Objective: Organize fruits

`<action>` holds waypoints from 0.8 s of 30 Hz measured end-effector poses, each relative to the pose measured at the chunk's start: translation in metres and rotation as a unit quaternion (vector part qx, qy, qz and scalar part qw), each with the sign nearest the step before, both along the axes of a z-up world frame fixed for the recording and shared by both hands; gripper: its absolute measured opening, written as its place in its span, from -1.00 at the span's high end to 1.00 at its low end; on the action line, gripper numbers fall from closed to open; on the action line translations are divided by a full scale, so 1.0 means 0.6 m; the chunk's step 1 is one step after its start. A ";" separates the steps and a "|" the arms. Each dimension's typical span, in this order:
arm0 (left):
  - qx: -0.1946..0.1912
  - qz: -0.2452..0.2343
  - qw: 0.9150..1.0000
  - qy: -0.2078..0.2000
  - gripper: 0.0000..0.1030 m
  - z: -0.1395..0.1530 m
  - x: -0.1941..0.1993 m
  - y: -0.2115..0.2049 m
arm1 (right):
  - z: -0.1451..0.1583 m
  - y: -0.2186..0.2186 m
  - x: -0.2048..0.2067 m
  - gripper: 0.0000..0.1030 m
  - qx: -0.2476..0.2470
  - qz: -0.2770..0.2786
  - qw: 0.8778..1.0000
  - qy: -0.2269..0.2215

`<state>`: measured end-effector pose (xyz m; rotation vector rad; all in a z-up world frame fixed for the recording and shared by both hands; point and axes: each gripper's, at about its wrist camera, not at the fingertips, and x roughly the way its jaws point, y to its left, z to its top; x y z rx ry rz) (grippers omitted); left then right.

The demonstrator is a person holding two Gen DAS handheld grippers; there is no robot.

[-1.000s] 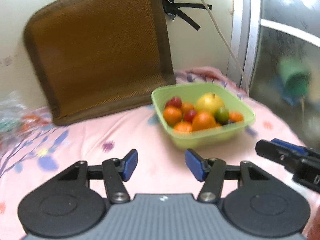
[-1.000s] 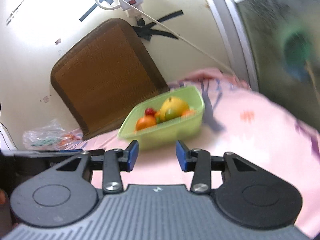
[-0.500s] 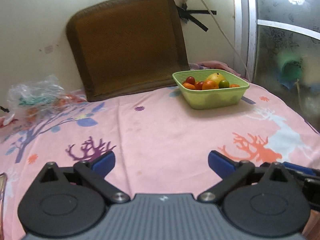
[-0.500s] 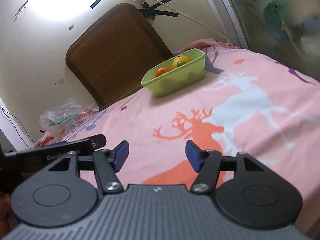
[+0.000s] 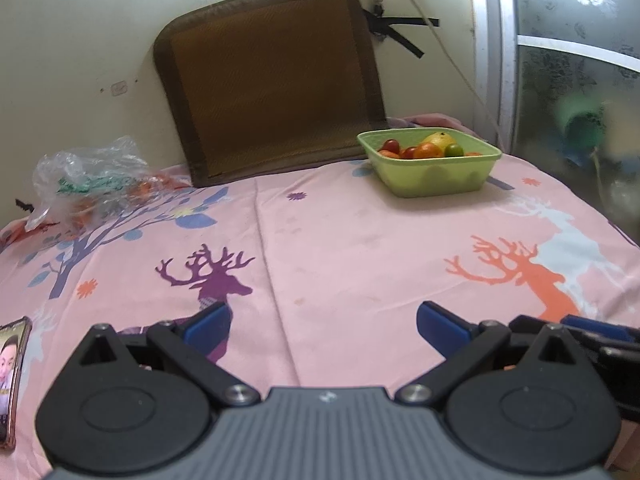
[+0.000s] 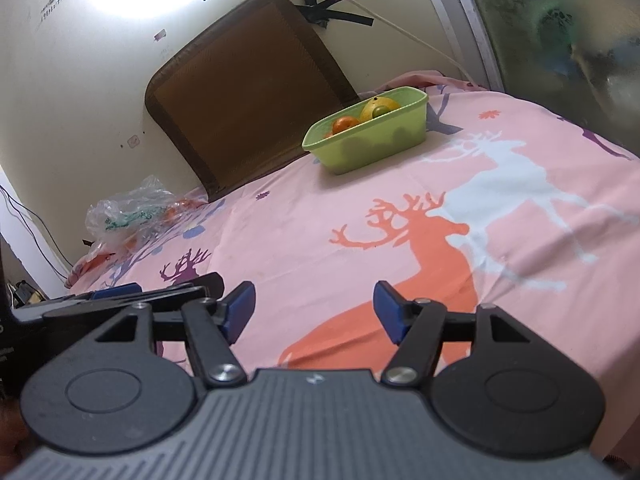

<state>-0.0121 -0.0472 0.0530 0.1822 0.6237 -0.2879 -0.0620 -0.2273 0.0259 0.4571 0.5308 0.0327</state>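
Both grippers sit low at the near edge of the bench, well apart from the fruit. The left gripper (image 5: 322,326) has its jaws spread wide and holds nothing; the right gripper (image 6: 314,312) is open too, a little less wide, and also empty. The fruits all appear gathered in the green bowl (image 5: 432,178) at the far right of the pink deer-print cloth (image 5: 340,240), just in front of the brown woven mat (image 5: 272,80) that leans on the wall: a yellow pear-like fruit (image 5: 440,138), oranges (image 5: 428,151), a green lime (image 5: 455,149) and small red fruits (image 5: 390,145). A crumpled plastic bag (image 5: 88,176) lies at the far left; something orange shows through it, but I cannot tell whether it is fruit. A phone (image 5: 12,376) lies at the near left edge.

By my reading the sorting looks finished or nearly so, with the grippers at rest. Any further move would call for checking the bag for leftover fruit and a long reach across the cloth.

A second ago both grippers were close to the bowl with jaws narrower; since then they have drawn back to the near edge and opened further.
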 end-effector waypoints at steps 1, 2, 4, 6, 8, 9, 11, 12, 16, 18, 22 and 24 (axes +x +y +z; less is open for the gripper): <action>0.002 0.004 1.000 0.001 -1.00 -0.002 0.001 0.001 | 0.000 0.000 0.000 -0.31 -0.001 0.000 1.000 0.000; 0.004 0.008 1.000 0.002 -1.00 -0.004 0.003 0.003 | 0.000 0.001 0.000 -0.31 -0.001 -0.001 1.000 0.001; 0.006 0.012 1.000 0.003 -1.00 -0.008 0.005 0.005 | -0.001 0.001 0.001 -0.32 -0.001 -0.002 1.000 0.001; 0.007 0.015 1.000 0.002 -1.00 -0.011 0.005 0.006 | -0.002 0.000 0.001 -0.32 -0.001 -0.003 1.000 0.002; 0.008 0.017 1.000 -0.002 -1.00 -0.013 0.006 0.007 | -0.002 0.000 0.002 -0.32 0.000 -0.005 1.000 0.004; 0.009 0.019 1.000 -0.004 -1.00 -0.013 0.007 0.007 | -0.003 -0.001 0.002 -0.32 0.000 -0.006 1.000 0.005; 0.008 0.019 1.000 -0.004 -1.00 -0.014 0.008 0.007 | -0.004 -0.001 0.003 -0.32 0.000 -0.007 1.000 0.007; 0.009 0.019 1.000 -0.004 -1.00 -0.014 0.009 0.008 | -0.004 -0.001 0.003 -0.32 0.001 -0.007 1.000 0.008; 0.005 0.018 1.000 0.004 -1.00 -0.018 0.013 0.009 | -0.005 -0.001 0.003 -0.32 0.001 -0.010 1.000 0.010; 0.007 0.020 1.000 0.006 -1.00 -0.020 0.015 0.009 | -0.006 0.000 0.003 -0.32 0.002 -0.013 1.000 0.011; 0.020 0.022 1.000 0.001 -1.00 -0.024 0.013 0.004 | -0.008 0.001 0.004 -0.34 0.003 -0.014 1.000 0.014; 0.020 0.019 1.000 0.006 -1.00 -0.026 0.013 0.003 | -0.008 0.001 0.004 -0.38 0.003 -0.015 1.000 0.014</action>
